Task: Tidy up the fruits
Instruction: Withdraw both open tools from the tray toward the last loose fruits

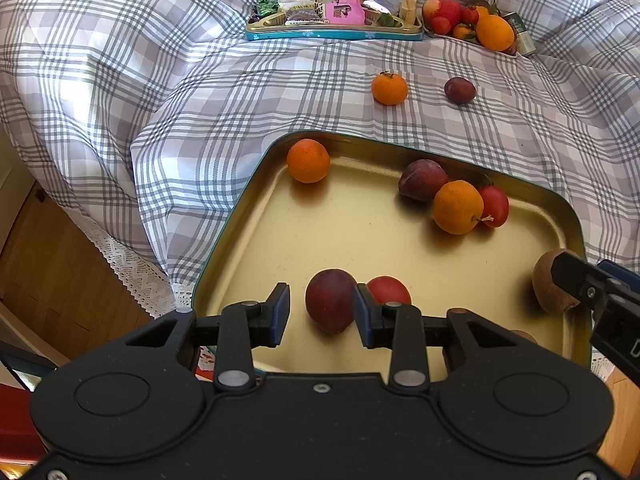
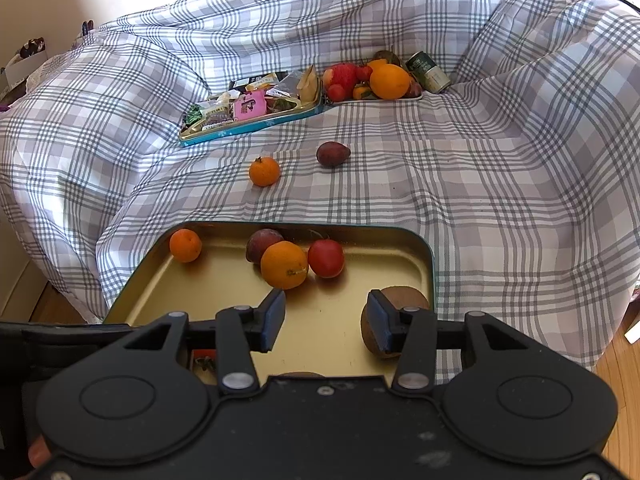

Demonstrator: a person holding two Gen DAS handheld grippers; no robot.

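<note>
A gold tin tray (image 1: 360, 236) lies on the checked bedcover and holds several fruits: a mandarin (image 1: 308, 160), a plum (image 1: 422, 179), an orange (image 1: 458, 207), a tomato (image 1: 495, 206), a dark plum (image 1: 330, 306), a red fruit (image 1: 389, 290) and a kiwi (image 1: 554, 280). My left gripper (image 1: 322, 316) is open over the tray's near edge, with the dark plum between its fingers but not pinched. My right gripper (image 2: 326, 320) is open above the tray (image 2: 340, 340); the kiwi (image 2: 394, 320) lies just behind its right finger. A mandarin (image 2: 264, 171) and a plum (image 2: 333, 153) lie loose on the cover.
At the back, a blue-rimmed tin (image 1: 334, 34) holds snack packets, and a dish of fruit (image 1: 468, 20) stands beside a green can (image 1: 522, 34). The bedcover (image 1: 160, 92) rises in folds around. Wooden floor (image 1: 52, 272) shows at the left.
</note>
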